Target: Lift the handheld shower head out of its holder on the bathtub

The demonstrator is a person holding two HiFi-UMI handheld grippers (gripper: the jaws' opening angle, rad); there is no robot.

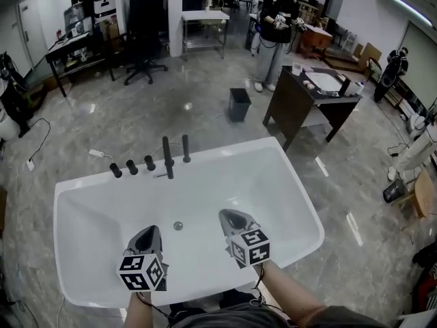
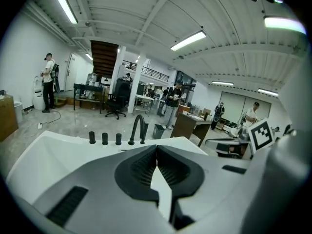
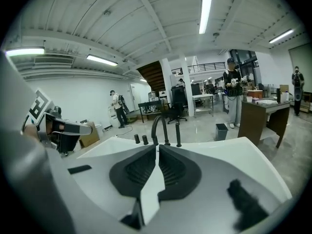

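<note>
Both hand-held grippers are over the near end of the white bathtub (image 1: 75, 203), pointing twd the far rim. Left hand-held gripper (image 1: 153, 229): jaws pressed together, nothing betw them. Right hand-held gripper (image 1: 225, 214): same story, jaws together, empty, and a bit further into the tub than the left.

The handheld shower head (image 1: 186, 148) stands upright in its holder on the far rim. It's a slim black stick, untouched, well apart from both grippers. Just left of it is the tall black spout (image 1: 168, 157), then three black knobs (image 1: 132, 167) in a row along the rim. The drain (image 1: 178, 225) sits in the tub floor betw the two grippers.

In the right gripper view the shower head (image 3: 178, 133) is just right of the spout's arch (image 3: 158, 126).

Beyond the tub: small dark bin (image 1: 239, 104), dark counter (image 1: 293, 101), a person (image 1: 276, 29) standing further back.
</note>
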